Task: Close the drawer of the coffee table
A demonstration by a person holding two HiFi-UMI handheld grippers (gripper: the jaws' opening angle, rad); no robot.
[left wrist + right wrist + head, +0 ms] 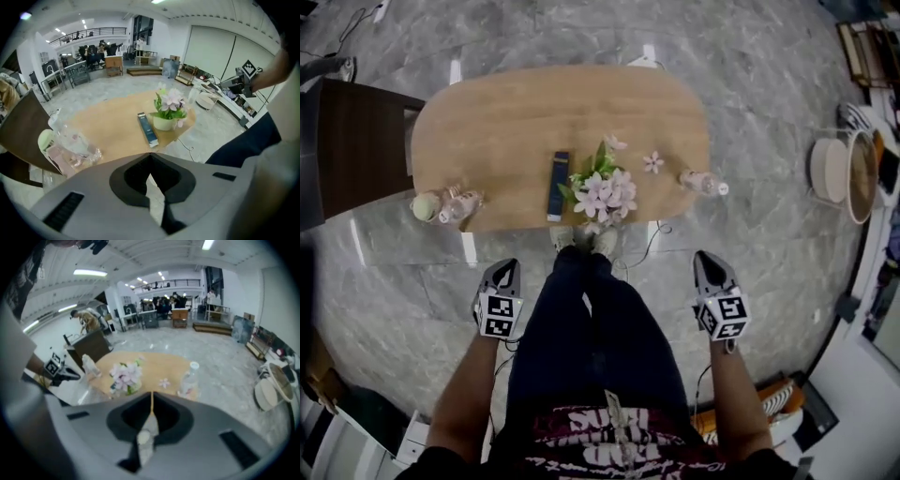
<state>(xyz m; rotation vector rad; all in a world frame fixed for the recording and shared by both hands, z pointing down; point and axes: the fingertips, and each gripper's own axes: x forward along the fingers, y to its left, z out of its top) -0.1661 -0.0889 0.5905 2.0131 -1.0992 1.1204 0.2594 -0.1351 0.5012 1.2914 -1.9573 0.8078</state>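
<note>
The drawer (361,150), as best I can read it, is the dark brown slab that juts out from the left end of the oval wooden counter (506,112); I cannot make out its inside. On the counter's near half stands a pot of pink flowers (602,192), with a slim dark blue box (558,186) lying just beside it on the left. A loose blossom (652,162) lies a little to the right, and a clear bottle (703,183) lies on its side near the right edge. At the near left edge a crumpled clear bag (461,204) sits just beside a pale green ball (426,206). The counter stands on a grey marbled floor (750,84), and my light shoes (581,239) are right at its near edge. My left tool (505,274) and my right tool (706,264) hang either side of my legs, angled down at the floor, well apart from the drawer. Each has its jaws pressed together with nothing between them.
</note>
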